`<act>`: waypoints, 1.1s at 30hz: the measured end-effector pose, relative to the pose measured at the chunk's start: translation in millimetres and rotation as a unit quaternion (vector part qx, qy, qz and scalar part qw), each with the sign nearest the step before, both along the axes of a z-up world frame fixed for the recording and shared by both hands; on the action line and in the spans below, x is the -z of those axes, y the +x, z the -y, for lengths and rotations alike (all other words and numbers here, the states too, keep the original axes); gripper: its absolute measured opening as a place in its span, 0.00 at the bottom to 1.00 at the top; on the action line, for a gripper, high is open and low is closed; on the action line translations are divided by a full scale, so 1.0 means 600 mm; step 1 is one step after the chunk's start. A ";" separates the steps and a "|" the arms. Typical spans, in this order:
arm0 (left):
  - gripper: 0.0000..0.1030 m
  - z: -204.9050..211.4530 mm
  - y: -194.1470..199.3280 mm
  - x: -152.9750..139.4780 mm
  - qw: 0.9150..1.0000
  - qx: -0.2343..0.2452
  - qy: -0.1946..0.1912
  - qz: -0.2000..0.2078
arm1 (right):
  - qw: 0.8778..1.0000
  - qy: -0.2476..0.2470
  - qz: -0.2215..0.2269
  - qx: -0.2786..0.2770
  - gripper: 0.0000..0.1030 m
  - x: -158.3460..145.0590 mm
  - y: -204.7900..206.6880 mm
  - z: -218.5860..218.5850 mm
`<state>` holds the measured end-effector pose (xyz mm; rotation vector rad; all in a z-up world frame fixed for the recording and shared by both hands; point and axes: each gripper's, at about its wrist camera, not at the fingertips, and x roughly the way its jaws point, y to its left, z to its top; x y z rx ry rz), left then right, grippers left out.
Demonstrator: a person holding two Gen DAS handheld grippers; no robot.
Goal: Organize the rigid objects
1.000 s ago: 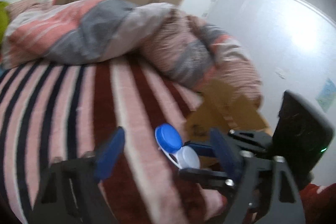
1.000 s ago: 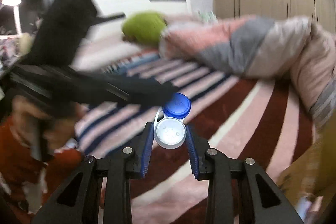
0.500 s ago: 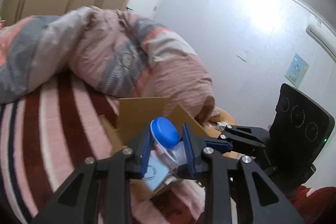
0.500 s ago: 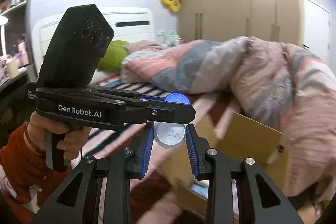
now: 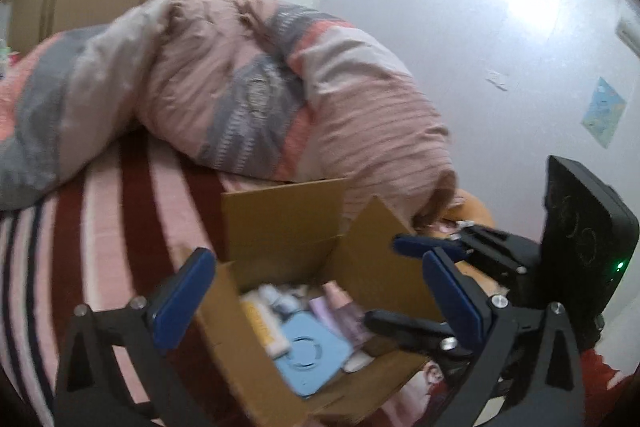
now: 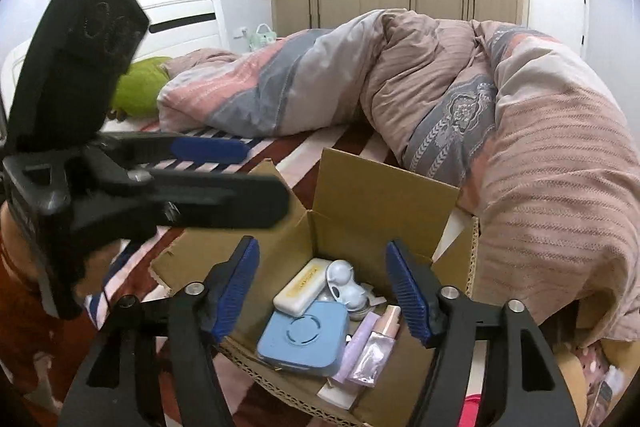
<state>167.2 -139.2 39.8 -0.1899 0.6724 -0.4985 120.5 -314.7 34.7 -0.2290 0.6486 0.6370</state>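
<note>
The small case point(image 6: 343, 283) with 2 round lids lies in the cardboard box point(image 6: 384, 199) on the bed; it looks light, stiff, slippery, so pinch its narrow waist. Your left hand-held gripper point(image 5: 316, 291) and right hand-held gripper point(image 6: 324, 287) are opening, empty.

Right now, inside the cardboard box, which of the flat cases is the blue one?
The square light-blue case with a ring moulded into its lid; the other case behind it is white, oblong, with a yellow label.
</note>
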 end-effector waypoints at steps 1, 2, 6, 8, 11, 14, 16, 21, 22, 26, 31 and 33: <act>0.99 -0.007 -0.006 -0.002 1.000 -0.011 0.003 0.001 | 1.000 -0.001 0.002 0.001 0.67 0.000 -0.001 0.000; 0.99 -0.017 -0.015 -0.006 1.000 -0.027 0.007 0.004 | 1.000 0.001 0.005 0.001 0.69 -0.003 -0.005 0.000; 0.99 -0.068 -0.066 -0.026 0.995 -0.094 0.024 0.012 | 1.000 0.014 0.008 0.001 0.91 -0.017 -0.018 -0.010; 0.99 -0.095 -0.099 -0.033 0.992 -0.119 0.032 0.029 | 0.999 0.020 0.026 0.005 1.00 -0.028 -0.030 -0.017; 0.99 -0.131 -0.144 -0.038 0.982 -0.170 0.065 0.051 | 0.999 0.022 0.043 0.010 1.00 -0.037 -0.045 -0.032; 0.99 -0.162 -0.179 -0.037 0.971 -0.214 0.086 0.063 | 0.999 0.029 0.038 0.008 1.00 -0.040 -0.054 -0.046; 0.99 -0.183 -0.199 -0.033 0.963 -0.244 0.095 0.068 | 0.999 0.036 0.034 0.007 1.00 -0.039 -0.060 -0.052; 0.99 -0.221 -0.224 -0.016 0.947 -0.291 0.118 0.063 | 0.998 0.048 0.037 0.003 1.00 -0.040 -0.077 -0.071; 0.99 -0.226 -0.226 -0.013 0.946 -0.295 0.117 0.062 | 0.998 0.048 0.036 0.002 1.00 -0.040 -0.079 -0.073; 0.99 -0.231 -0.233 -0.005 0.942 -0.307 0.124 0.058 | 0.999 0.044 0.032 -0.002 1.00 -0.036 -0.082 -0.086; 0.99 -0.227 -0.233 -0.003 0.943 -0.304 0.123 0.057 | 0.998 0.047 0.029 -0.003 1.00 -0.032 -0.080 -0.088; 0.99 -0.220 -0.230 -0.004 0.944 -0.302 0.123 0.058 | 0.998 0.049 0.027 -0.002 1.00 -0.032 -0.077 -0.086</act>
